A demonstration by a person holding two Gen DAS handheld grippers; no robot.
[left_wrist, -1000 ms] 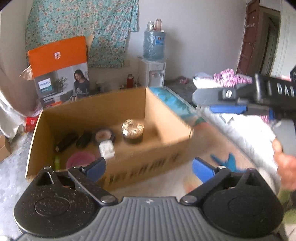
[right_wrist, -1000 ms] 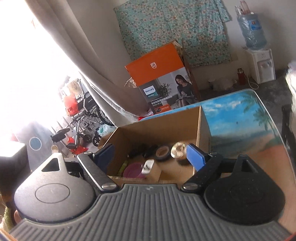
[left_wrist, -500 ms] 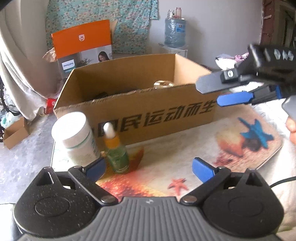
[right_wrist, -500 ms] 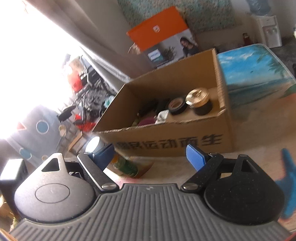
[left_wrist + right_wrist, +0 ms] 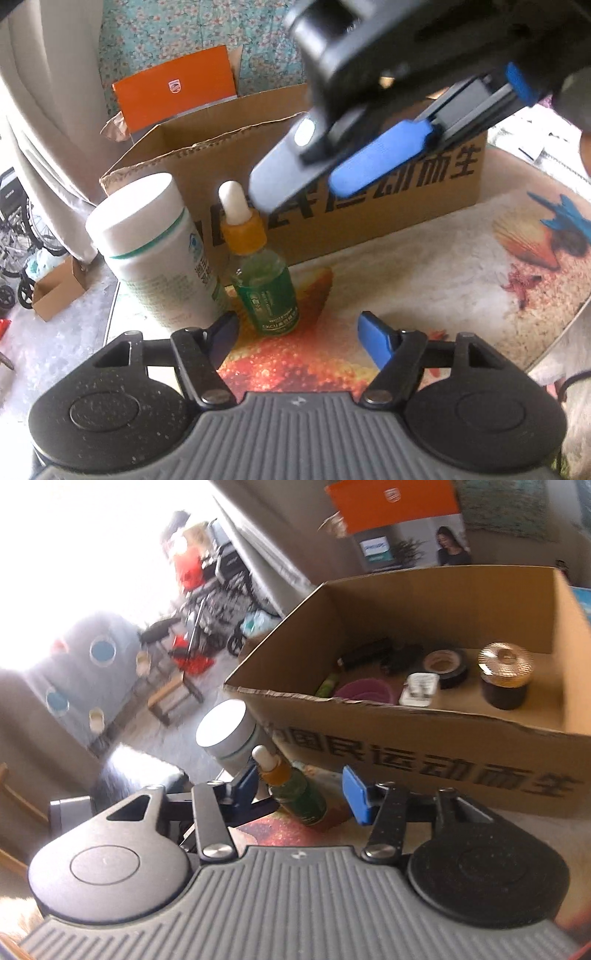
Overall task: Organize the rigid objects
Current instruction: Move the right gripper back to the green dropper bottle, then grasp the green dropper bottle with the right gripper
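Observation:
A green dropper bottle (image 5: 264, 286) with an orange collar and white bulb stands on the printed table mat beside a white jar (image 5: 147, 243), in front of a cardboard box (image 5: 369, 210). My left gripper (image 5: 299, 336) is low over the mat, jaws closing and not touching anything; the bottle's base is just ahead of its fingertips. My right gripper (image 5: 295, 188) reaches in from the upper right, tips beside the bulb. In the right wrist view the dropper bottle (image 5: 297, 794) shows between the right gripper's (image 5: 301, 788) closing jaws, with a gap at the right pad.
The box (image 5: 406, 723) holds a black tape roll (image 5: 445, 666), a gold-lidded jar (image 5: 504, 674), a small white case (image 5: 419, 690), a pink bowl (image 5: 364, 690) and dark items. An orange carton (image 5: 173, 88) stands behind. The table's left edge drops to a floor with a wheelchair (image 5: 218, 590).
Both grippers came down from above the box to the mat in front of it. The jar and dropper bottle came into view. Both pairs of jaws narrowed, and the right gripper swung in over the bottle.

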